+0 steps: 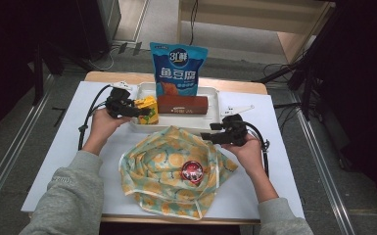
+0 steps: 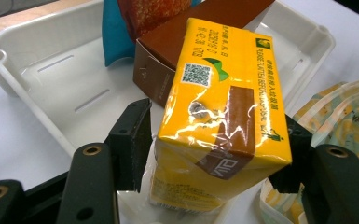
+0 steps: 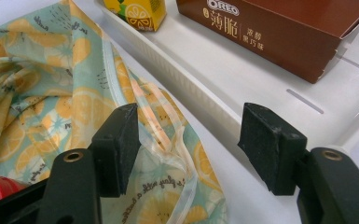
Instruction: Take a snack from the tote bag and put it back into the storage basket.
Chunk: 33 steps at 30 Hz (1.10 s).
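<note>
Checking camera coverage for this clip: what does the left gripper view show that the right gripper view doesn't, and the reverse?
Left gripper view alone: the QR code and brown band on the yellow drink carton, which sits between the left gripper jaws with a gap at the left pad, and a blue snack bag.
Right gripper view alone: the open right gripper, the red round tin, and the OREO lettering.
Both: carton, brown cardboard box, white plastic tray, orange-print cloth.

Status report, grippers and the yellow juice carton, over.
Left gripper open around yellow carton, in white tray. Right gripper open, over fruit-print cloth. Brown box close behind.
</note>
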{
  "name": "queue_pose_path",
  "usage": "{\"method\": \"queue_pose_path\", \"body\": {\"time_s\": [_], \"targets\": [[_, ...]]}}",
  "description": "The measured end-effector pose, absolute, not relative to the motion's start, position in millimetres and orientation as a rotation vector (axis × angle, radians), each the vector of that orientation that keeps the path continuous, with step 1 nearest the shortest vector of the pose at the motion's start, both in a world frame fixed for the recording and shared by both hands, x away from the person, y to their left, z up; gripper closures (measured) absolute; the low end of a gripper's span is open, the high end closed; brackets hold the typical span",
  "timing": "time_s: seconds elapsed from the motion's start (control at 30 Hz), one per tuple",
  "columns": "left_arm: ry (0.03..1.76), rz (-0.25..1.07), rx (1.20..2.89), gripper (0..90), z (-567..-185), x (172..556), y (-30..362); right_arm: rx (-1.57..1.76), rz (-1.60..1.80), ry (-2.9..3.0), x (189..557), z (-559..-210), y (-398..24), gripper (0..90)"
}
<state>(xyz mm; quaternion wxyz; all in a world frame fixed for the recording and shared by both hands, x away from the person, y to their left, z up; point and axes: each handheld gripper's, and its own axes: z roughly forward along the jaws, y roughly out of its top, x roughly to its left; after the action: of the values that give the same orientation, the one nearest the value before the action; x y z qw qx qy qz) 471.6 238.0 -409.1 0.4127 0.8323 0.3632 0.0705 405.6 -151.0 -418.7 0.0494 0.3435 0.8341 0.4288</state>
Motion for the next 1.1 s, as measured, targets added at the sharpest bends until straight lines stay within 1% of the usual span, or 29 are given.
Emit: {"method": "queue_pose_path", "body": {"time_s": [0.17, 0.63, 0.87, 0.97, 1.1], "targets": [[0.909, 0.182, 2.119, 35.8, -409.3, 467.5, 236.6, 1.047, 1.304, 2.543, 406.2, -418.5, -149.1, 38.7], [0.936, 0.168, 2.083, 35.1, -406.6, 459.9, 247.6, 1.029, 1.316, 2.546, 408.3, -417.3, -146.7, 38.8], [0.961, 0.158, 2.071, 35.2, -405.1, 449.5, 256.4, 1.035, 1.318, 2.542, 408.9, -417.8, -145.9, 38.8], [0.963, 0.178, 2.083, 35.7, -403.1, 445.3, 259.9, 1.032, 1.322, 2.541, 409.2, -417.6, -145.0, 38.8], [0.986, 0.157, 2.072, 37.6, -402.5, 441.5, 266.4, 1.039, 1.317, 2.542, 411.0, -418.8, -143.8, 38.9]]}}
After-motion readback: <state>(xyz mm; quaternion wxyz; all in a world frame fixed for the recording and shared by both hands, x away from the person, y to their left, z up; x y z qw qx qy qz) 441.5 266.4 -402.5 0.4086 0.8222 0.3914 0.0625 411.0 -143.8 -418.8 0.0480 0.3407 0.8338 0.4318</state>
